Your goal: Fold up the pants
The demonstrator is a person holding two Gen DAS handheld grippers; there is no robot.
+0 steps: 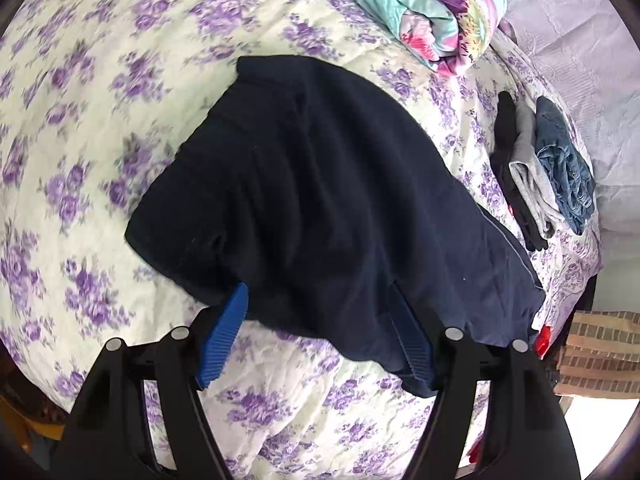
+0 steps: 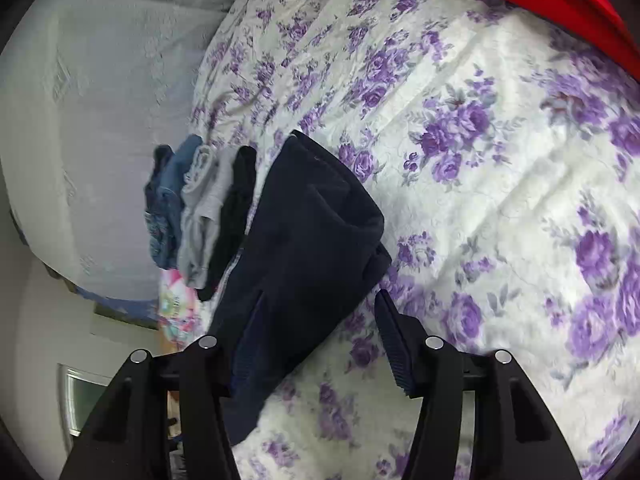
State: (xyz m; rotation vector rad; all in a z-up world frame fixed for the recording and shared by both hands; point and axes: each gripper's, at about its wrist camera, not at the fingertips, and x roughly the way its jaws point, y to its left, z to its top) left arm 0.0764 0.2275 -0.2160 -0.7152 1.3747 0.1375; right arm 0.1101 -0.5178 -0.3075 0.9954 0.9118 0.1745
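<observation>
The dark navy pants (image 1: 320, 200) lie folded in a thick bundle on the purple-flowered bedspread (image 1: 80, 160). My left gripper (image 1: 316, 304) is open, its blue fingers (image 1: 224, 336) spread wide at the bundle's near edge, cloth draping over the right finger. In the right wrist view the pants (image 2: 304, 232) lie ahead and left. My right gripper (image 2: 320, 308) is open, the left finger under or beside the near cloth edge, the right finger (image 2: 394, 344) on bare bedspread. Neither gripper pinches cloth.
A stack of folded clothes, black, grey and denim (image 1: 540, 172), lies right of the pants, also in the right wrist view (image 2: 200, 204). A rolled floral quilt (image 1: 432, 8) lies at the far side. A red cloth (image 2: 560, 4) is at the top right.
</observation>
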